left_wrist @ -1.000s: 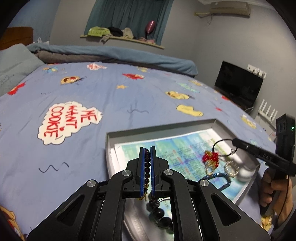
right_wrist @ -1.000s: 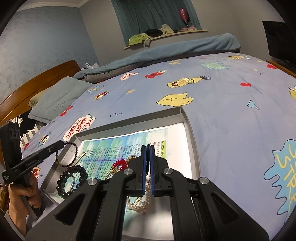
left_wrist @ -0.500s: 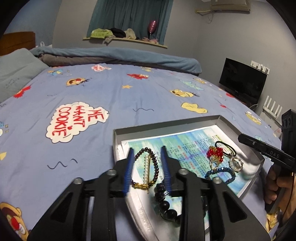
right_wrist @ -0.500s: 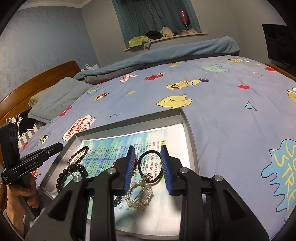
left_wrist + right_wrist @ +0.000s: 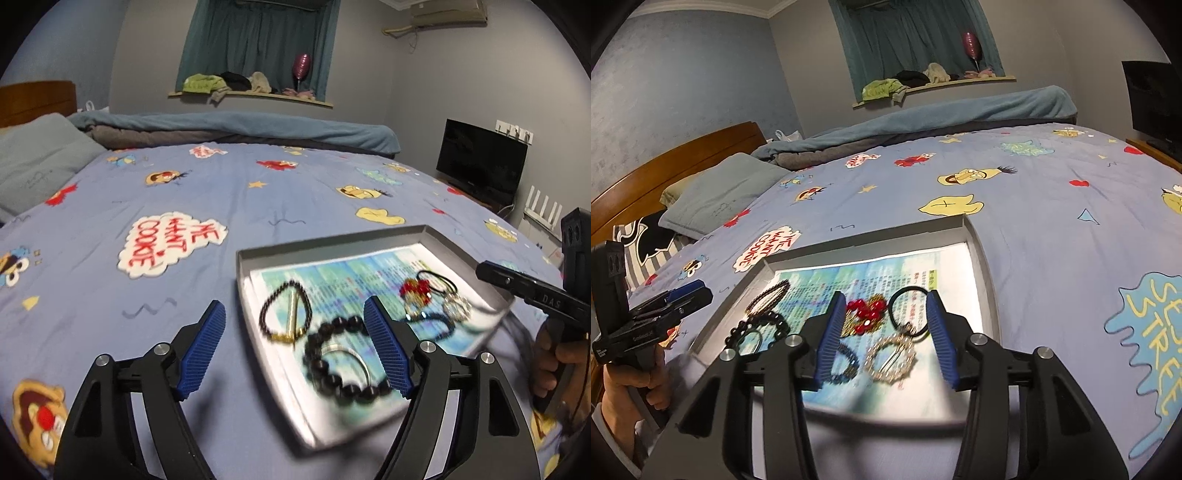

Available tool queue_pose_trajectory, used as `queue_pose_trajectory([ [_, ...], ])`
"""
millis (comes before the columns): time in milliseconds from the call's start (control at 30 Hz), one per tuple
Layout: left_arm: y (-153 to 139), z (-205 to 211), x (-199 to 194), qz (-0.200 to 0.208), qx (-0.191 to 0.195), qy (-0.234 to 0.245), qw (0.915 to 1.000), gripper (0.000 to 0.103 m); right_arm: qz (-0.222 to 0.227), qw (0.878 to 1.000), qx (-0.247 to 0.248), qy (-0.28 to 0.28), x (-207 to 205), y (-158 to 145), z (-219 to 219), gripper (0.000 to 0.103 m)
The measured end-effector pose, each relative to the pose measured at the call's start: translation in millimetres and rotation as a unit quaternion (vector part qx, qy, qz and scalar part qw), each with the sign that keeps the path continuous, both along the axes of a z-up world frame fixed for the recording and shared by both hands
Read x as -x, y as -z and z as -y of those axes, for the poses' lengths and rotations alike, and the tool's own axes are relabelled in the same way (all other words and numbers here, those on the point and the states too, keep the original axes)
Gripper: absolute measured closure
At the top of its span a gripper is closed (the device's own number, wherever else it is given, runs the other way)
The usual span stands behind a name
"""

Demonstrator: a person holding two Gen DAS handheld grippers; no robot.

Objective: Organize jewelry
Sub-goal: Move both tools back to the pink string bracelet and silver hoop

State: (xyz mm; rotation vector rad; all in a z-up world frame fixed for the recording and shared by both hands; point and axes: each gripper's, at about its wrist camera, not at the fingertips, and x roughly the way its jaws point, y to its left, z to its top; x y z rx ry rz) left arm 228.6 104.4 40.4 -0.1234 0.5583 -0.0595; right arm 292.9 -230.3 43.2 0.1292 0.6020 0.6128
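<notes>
Left tongs [image 5: 295, 328] spread wide, holding nothing, above tray [image 5: 424, 233] edge. Right tongs [image 5: 884, 325] wide apart, empty, over pearl ring [image 5: 891, 356].

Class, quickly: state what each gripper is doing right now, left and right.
Left gripper: open, holding nothing, above the tray.
Right gripper: open, holding nothing, above the pearl ring.

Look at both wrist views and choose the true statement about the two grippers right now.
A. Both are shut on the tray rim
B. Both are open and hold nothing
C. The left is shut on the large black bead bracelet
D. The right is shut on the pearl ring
B. The left gripper and right gripper both show their blue pads spread wide, and the jewelry lies loose in the tray.
</notes>
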Motion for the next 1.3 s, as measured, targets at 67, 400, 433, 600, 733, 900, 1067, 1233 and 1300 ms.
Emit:
queue_pose_trajectory([
  [67, -1.2, 1.4, 10.1, 0.003, -0.006, 0.001, 1.0, 0.025, 0.005, 1.0, 0.002, -0.004, 8.6, -2.3, 1.0, 0.055],
  [400, 3.9, 6.9, 63.0, 0.001, -0.014, -0.006, 0.9999, 0.022, 0.023, 0.999, 0.0, -0.042, 55.6, -10.7, -0.2, 0.049],
  [433, 4.6, 7.7, 68.2, 0.001, -0.013, -0.005, 0.9999, 0.022, 0.024, 0.999, 0.002, -0.045, 59.0, -10.2, -0.6, 0.045],
  [600, 8.6, 17.4, 94.6, -0.001, -0.006, 0.015, 0.9999, 0.022, 0.022, 0.998, 0.009, -0.053, 73.3, -5.3, -2.1, 0.039],
  [733, 14.7, 26.1, 107.2, -0.007, -0.011, 0.035, 0.9993, 0.022, 0.024, 0.998, 0.012, -0.055, 85.8, -2.8, -0.3, 0.029],
  [900, 23.4, 28.9, 113.0, -0.019, -0.01, 0.046, 0.9987, 0.022, 0.026, 0.998, 0.023, -0.058, 94.2, 2.4, 1.1, 0.024],
  [1067, 29.4, 37.0, 116.4, -0.023, -0.007, 0.073, 0.997, 0.022, 0.02, 0.997, 0.029, -0.064, 97.2, 8.0, 3.9, 0.024],
  [1233, 35.5, 53.1, 115.3, -0.033, -0.016, 0.109, 0.9933, 0.037, 0.018, 0.996, 0.033, -0.078, 102.0, 11.1, 3.7, 0.023],
  [1300, 38.9, 58.2, 111.8, -0.044, -0.014, 0.123, 0.9913, 0.046, 0.02, 0.995, 0.038, -0.086, 104.4, 12.2, 0.9, 0.023],
])
